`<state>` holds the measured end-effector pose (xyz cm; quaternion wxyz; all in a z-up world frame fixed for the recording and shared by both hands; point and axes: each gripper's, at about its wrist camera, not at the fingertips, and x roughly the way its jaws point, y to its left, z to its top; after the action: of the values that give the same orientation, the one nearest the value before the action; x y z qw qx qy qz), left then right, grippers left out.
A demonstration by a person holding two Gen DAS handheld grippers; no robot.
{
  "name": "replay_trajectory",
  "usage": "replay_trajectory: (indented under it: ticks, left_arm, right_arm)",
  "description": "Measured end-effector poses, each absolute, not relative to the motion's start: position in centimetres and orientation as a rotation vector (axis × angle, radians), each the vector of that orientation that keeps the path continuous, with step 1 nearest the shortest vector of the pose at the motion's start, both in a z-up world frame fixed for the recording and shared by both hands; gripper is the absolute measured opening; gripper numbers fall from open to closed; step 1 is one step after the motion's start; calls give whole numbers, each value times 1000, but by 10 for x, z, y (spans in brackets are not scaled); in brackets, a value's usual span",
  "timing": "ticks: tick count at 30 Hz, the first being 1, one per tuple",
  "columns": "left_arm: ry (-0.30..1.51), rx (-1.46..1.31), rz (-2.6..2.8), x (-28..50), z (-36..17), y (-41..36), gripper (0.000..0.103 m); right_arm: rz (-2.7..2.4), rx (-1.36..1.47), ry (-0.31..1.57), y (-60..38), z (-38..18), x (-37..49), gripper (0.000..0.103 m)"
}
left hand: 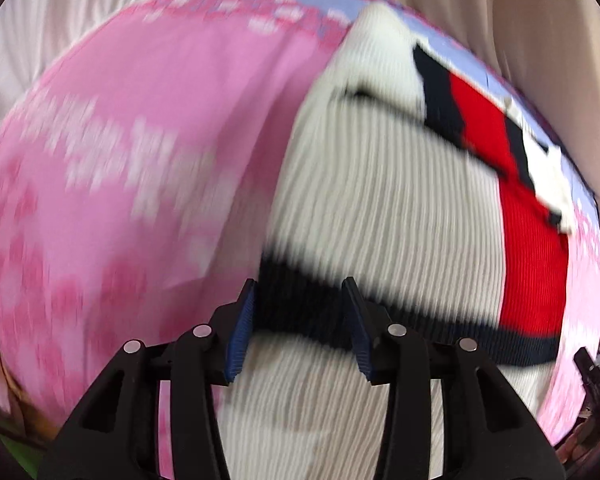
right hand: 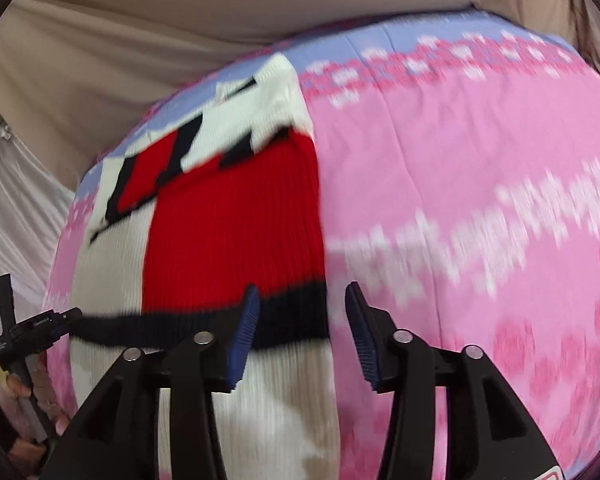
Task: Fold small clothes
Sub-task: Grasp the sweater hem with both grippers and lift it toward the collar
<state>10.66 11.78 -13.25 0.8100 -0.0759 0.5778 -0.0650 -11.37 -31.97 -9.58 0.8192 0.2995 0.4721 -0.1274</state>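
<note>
Both hand-held grippers [left hand: 300, 324] [right hand: 302, 326] tilted downward, jaws apart.

Black plastic tongs [left hand: 302, 326], ribbed blue pads [left hand: 242, 336], silver round pivot pins, angular triangular arms

Bright even light; heavy motion blur; fisheye bulge, dark vignetted corners.

Ribbed white-red-navy knit garment [left hand: 380, 200] folded flat on pink cloth [left hand: 160, 140].
</note>
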Motion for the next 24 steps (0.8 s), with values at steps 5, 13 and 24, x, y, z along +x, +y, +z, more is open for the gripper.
replay_trajectory:
  ticks: [5,13,24]
  left_arm:
    - [1280,-198,-117,53,-141,134,49]
    - [1328,-232,-155,10,-145,134,61]
    - [1371,-286,-229,6,-149,133,13]
  right_arm:
    - [-220,649,1100,-292,-116,-163,48]
    - [-131,724,1119,-265,-135,-184,53]
    - [-75,760,1078,-262,-135,-177,8]
